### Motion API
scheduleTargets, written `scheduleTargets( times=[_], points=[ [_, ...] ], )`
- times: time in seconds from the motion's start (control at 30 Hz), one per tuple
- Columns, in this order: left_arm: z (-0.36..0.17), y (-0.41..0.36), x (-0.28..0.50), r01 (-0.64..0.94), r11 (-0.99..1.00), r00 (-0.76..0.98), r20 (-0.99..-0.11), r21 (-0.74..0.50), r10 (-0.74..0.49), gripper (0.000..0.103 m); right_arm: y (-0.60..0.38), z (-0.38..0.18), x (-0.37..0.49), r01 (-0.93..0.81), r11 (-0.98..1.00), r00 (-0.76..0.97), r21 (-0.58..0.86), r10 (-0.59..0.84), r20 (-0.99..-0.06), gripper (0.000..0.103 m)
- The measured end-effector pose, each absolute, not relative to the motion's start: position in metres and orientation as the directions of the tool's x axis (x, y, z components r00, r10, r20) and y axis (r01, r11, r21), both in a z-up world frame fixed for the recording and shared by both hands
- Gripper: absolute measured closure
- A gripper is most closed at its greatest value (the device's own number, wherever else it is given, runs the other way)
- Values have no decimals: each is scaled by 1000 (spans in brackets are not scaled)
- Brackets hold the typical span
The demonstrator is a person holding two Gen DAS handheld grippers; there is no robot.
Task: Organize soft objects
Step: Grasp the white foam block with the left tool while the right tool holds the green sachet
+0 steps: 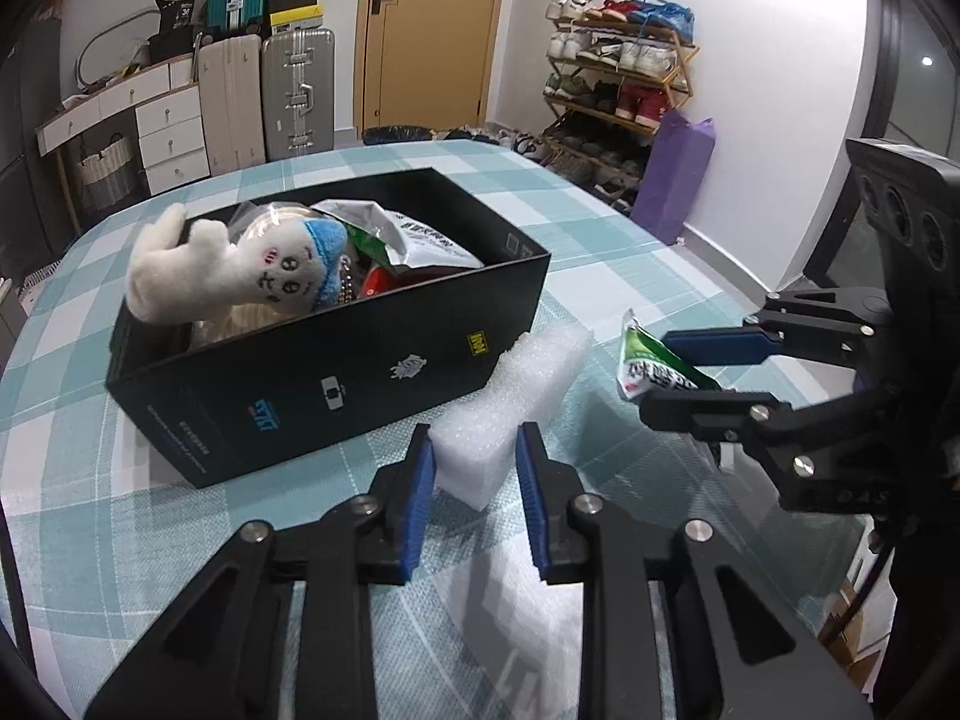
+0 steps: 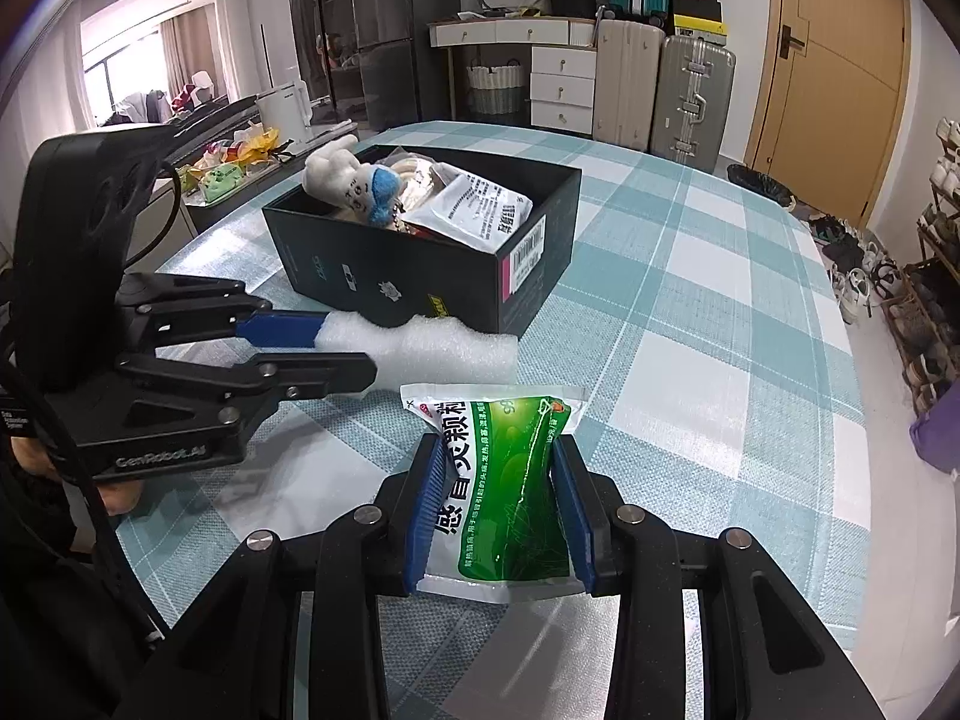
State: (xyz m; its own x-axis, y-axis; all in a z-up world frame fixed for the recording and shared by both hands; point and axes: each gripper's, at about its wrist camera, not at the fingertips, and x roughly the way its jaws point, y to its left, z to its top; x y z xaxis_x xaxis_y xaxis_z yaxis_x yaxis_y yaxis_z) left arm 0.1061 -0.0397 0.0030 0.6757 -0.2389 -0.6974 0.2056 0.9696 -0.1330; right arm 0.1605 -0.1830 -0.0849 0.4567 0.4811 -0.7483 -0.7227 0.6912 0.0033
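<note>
A black box (image 1: 336, 378) on the checked tablecloth holds a white plush toy (image 1: 240, 267) with a blue cap and a white packet (image 1: 420, 240). A white foam block (image 1: 510, 402) lies against the box's front wall. My left gripper (image 1: 474, 462) has its blue pads on both sides of the foam block's near end. My right gripper (image 2: 498, 480) is shut on a green and white medicine pouch (image 2: 504, 480), held above the cloth to the right of the foam. The box (image 2: 420, 264) and foam (image 2: 432, 342) show in the right wrist view too.
The table's checked cloth (image 2: 690, 300) stretches right of the box. Suitcases (image 2: 690, 90), a white drawer unit (image 2: 561, 84), a wooden door (image 1: 426, 30) and a shoe rack (image 1: 624, 72) stand beyond the table. A purple bag (image 1: 678, 174) leans by the rack.
</note>
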Motion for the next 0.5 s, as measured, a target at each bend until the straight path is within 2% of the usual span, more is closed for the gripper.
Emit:
scheduleTargets(
  times=[0.5],
  points=[
    [44, -22, 73, 178, 970, 754, -611, -166, -243, 79, -185, -42, 140, -727, 686, 530, 0, 563, -634, 66]
  ],
)
